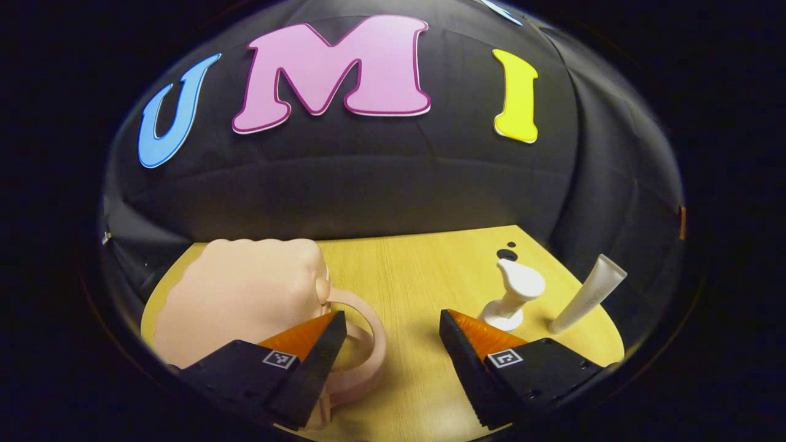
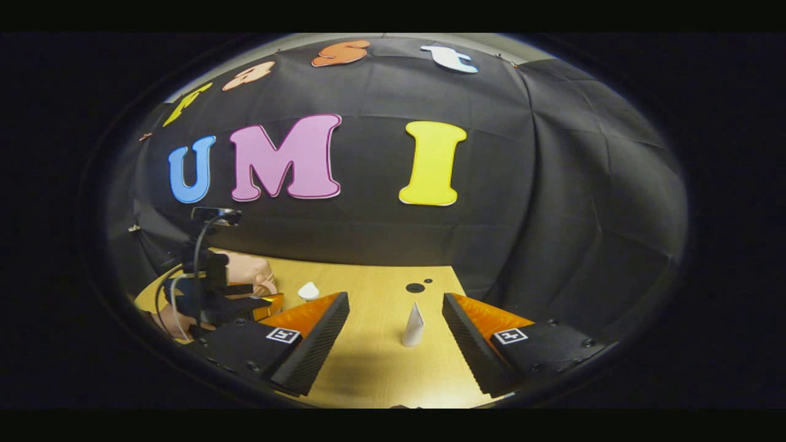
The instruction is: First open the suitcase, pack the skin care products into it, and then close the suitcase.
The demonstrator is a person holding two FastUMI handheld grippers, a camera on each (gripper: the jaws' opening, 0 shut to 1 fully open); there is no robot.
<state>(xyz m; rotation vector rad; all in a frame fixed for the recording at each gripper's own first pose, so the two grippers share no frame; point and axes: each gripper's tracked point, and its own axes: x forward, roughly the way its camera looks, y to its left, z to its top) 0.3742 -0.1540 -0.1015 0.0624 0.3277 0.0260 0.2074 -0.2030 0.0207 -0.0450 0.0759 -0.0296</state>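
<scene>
A small pink suitcase (image 1: 245, 294) lies on the wooden table (image 1: 405, 270) at the left, lid down, its round handle (image 1: 368, 331) facing me. My left gripper (image 1: 393, 325) stands open; its left finger overlaps the handle, and nothing sits between the fingers. A white pump-top bottle (image 1: 513, 294) and a white tube (image 1: 589, 294), standing on its cap, are to the right. My right gripper (image 2: 396, 307) is open, with the tube (image 2: 413, 325) upright ahead of its gap. The bottle (image 2: 308, 290), the suitcase (image 2: 249, 268) and the left gripper (image 2: 267, 301) lie to its left.
Two dark round holes (image 1: 506, 253) mark the tabletop near its far right corner. The black cloth wall (image 1: 393, 190) closes off the back and right side. A hand and cables (image 2: 178, 301) sit behind the left gripper. Bare wood lies between suitcase and bottle.
</scene>
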